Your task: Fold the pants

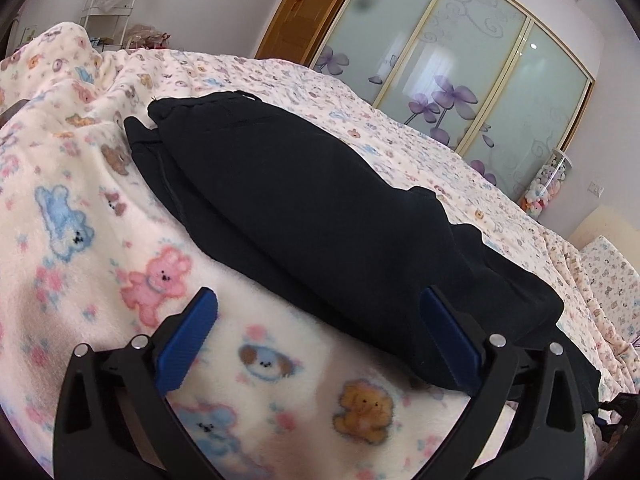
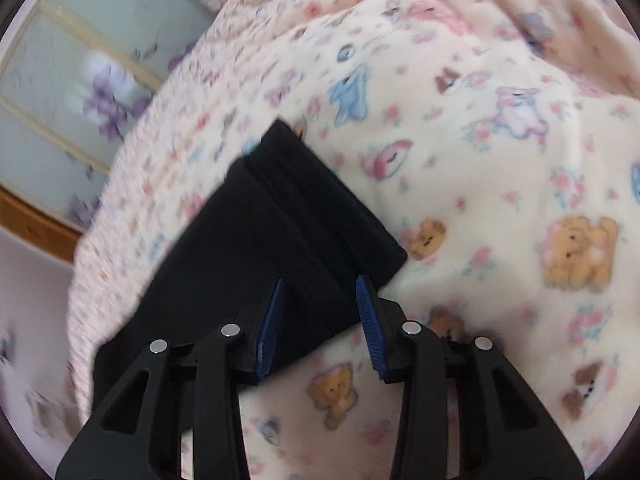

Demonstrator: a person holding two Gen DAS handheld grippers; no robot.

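While both tools gape with nothing between their pads, left tool wide, right tool narrower, the black pants lie folded on the bed just beyond: soft, light, floppy; best pinched at a layered edge.

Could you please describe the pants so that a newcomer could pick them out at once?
Start at the bed with the cream blanket printed with pastel bears. On it lies a long folded garment, the pants. They are plain black, the only dark, unpatterned thing on the bedding.
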